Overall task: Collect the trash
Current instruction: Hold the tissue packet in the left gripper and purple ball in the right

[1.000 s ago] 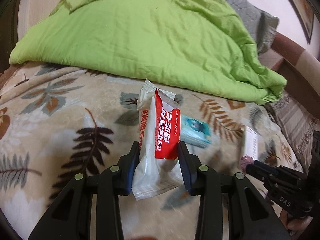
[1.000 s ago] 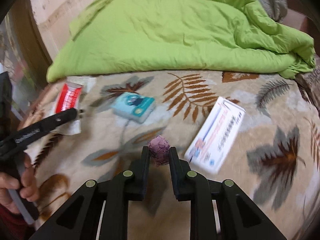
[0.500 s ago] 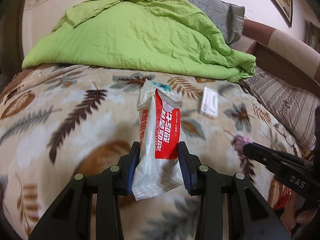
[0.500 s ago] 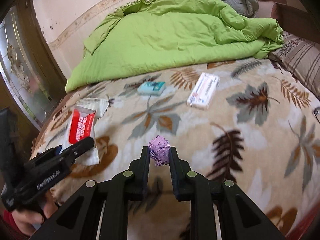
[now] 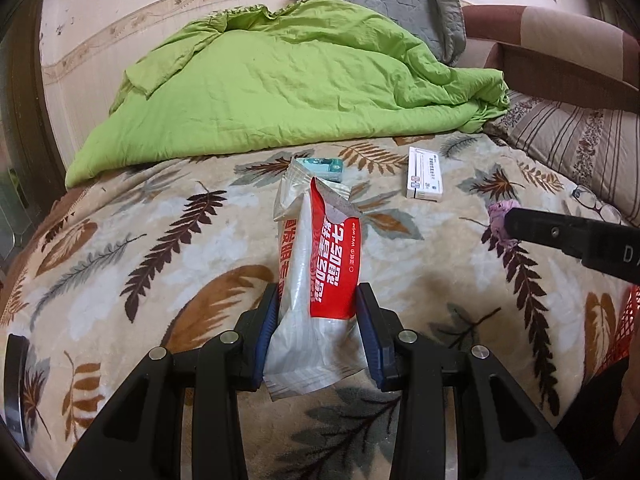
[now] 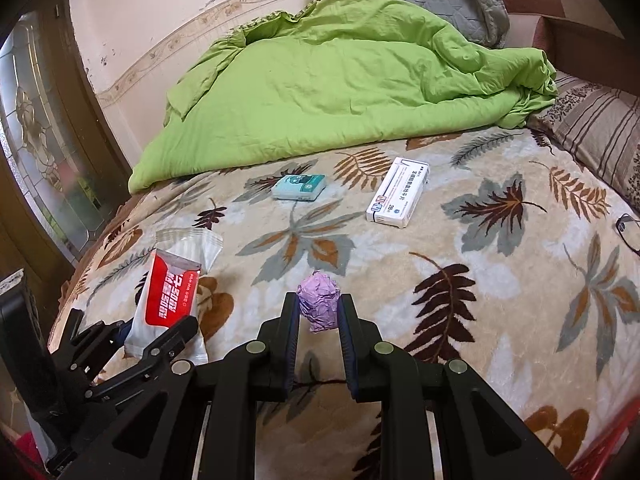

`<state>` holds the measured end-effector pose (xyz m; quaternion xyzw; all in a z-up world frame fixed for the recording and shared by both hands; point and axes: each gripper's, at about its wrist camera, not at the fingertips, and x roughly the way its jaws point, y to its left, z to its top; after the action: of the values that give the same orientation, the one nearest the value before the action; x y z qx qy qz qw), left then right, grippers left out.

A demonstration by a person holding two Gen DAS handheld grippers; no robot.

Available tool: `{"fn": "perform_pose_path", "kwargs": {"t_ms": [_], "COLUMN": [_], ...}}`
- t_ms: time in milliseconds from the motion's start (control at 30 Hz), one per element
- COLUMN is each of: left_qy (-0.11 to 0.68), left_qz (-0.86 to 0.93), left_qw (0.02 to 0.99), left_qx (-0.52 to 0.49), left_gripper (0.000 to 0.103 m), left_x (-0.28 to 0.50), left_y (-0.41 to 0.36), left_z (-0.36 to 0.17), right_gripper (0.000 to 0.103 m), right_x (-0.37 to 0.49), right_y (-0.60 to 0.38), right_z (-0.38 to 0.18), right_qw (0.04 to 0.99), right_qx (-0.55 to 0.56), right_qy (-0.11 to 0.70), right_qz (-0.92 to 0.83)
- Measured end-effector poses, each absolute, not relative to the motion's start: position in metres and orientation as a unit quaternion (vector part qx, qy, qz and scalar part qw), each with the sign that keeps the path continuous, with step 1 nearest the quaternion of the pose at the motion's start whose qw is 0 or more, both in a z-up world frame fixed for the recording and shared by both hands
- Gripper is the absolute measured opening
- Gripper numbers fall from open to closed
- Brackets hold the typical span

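Both grippers are already gripping trash above the bed: the left gripper [image 5: 318, 320] is clenching an upright wrapper [image 5: 320, 272], the right gripper [image 6: 319, 312] a purple wad [image 6: 319, 307], with the red basket [image 5: 624, 324] lying nearer the right.

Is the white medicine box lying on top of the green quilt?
No, the white medicine box lies on the leaf-patterned blanket, apart from the green quilt behind it.

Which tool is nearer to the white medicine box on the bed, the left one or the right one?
Right. The right tool, shut on a purple paper ball, sits nearly straight below the white medicine box. The left tool, holding a wet wipe packet, is farther off near the bed's left edge.
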<state>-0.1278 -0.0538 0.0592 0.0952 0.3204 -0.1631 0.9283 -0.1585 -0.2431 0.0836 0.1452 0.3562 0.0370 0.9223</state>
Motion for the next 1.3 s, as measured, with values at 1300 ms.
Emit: {"fn": "perform_pose_path", "kwargs": {"t_ms": [1300], "left_qy": [0.332], "left_qz": [-0.167], "left_qw": [0.924], "left_qx": [0.095], "left_gripper": [0.037], "left_x": [-0.1206], "left_y": [-0.0597], "left_z": [0.0492], "right_gripper": [0.021], "right_x": [-0.1500], "right_y": [-0.2392], "right_z": [0.0785], "right_qw": [0.918], "right_qx": [0.147], "right_qy": [0.366], "right_qz": [0.045]}}
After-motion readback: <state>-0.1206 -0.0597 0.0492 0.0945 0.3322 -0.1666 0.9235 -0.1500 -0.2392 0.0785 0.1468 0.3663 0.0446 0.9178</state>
